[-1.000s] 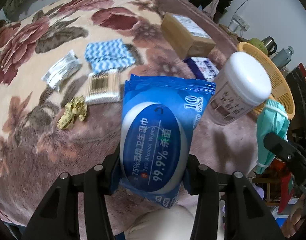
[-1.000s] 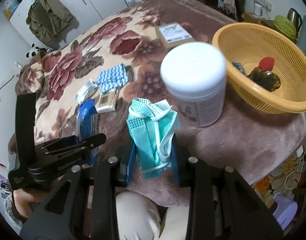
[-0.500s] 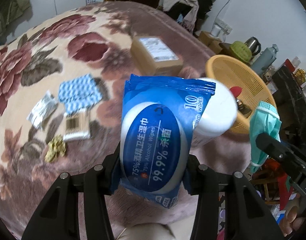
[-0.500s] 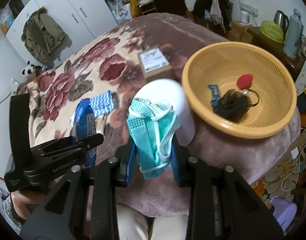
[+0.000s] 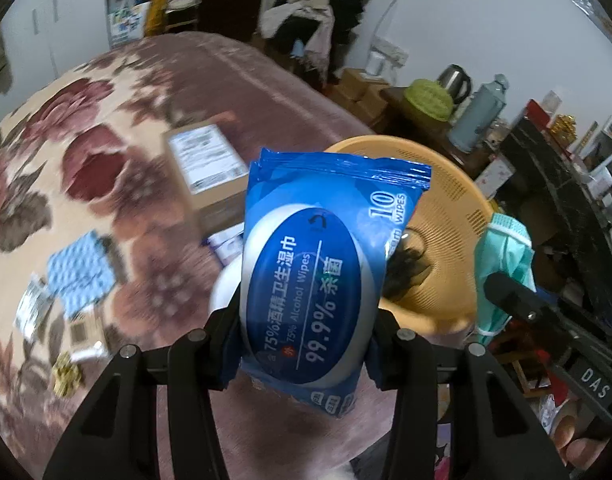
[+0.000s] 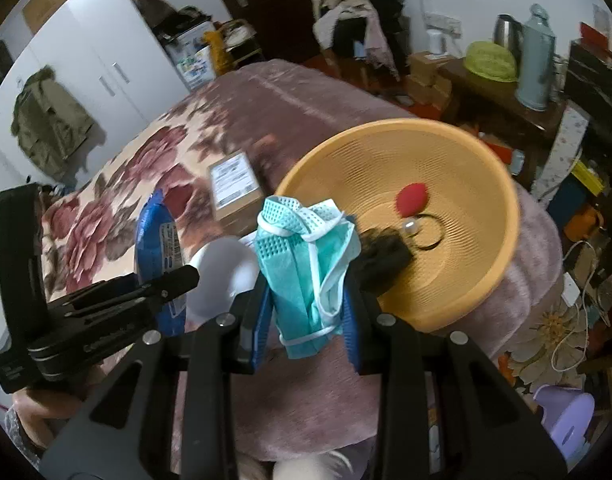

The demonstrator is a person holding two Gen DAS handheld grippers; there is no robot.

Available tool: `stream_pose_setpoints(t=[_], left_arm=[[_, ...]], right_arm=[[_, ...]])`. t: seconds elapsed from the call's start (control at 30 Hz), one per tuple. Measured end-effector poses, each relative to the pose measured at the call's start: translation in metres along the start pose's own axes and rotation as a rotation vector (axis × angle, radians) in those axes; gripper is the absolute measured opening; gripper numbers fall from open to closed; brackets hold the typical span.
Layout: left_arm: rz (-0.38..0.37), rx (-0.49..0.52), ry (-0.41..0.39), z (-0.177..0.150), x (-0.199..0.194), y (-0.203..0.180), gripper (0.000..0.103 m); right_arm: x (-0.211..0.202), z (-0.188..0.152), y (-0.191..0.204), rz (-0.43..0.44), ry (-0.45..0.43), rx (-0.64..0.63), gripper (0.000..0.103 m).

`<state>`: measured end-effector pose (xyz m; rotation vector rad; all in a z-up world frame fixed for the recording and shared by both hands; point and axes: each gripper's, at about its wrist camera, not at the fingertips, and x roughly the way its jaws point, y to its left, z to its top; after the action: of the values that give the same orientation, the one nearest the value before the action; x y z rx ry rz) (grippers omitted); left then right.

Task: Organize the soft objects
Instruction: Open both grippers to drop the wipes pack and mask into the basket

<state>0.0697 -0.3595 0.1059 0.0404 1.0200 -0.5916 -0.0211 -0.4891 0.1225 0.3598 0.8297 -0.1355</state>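
My left gripper (image 5: 306, 340) is shut on a blue pack of alcohol wipes (image 5: 318, 280), held upright above the bed. The pack also shows edge-on in the right wrist view (image 6: 158, 248). My right gripper (image 6: 306, 312) is shut on a folded teal face mask (image 6: 306, 264), which also shows in the left wrist view (image 5: 504, 268). An orange mesh basket (image 6: 466, 280) stands ahead and to the right, holding a red puff (image 6: 412, 198), a black hair tie (image 6: 386, 256) and a ring. The basket's rim shows behind the wipes in the left wrist view (image 5: 446, 184).
A white-lidded tub (image 6: 222, 272) stands just below both grippers. On the floral blanket (image 5: 86, 160) lie a cardboard box (image 5: 206, 168), a blue patterned cloth (image 5: 80, 276), a foil sachet (image 5: 32, 308), cotton swabs (image 5: 86, 336) and a yellow tape (image 5: 66, 374). A cluttered side table (image 6: 502, 92) stands beyond the basket.
Both grippers have risen and moved toward the basket with their loads. The tub has dropped below them, and the basket now fills more of both views.
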Motion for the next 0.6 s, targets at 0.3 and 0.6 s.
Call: stream_pose_setpoints(t=[0.3, 0.6], left_arm=[[-0.102, 0.050, 0.014, 0.036, 0.040, -0.058, 0.050], [-0.134, 0.009, -0.008, 0.048, 0.068, -0.064, 0.085]], right_arm=[[0.001, 0.019, -0.037, -0.080, -0.025, 0.064, 0.032], [0.009, 0.026, -0.066, -0.119, -0.054, 0.163, 0.045]])
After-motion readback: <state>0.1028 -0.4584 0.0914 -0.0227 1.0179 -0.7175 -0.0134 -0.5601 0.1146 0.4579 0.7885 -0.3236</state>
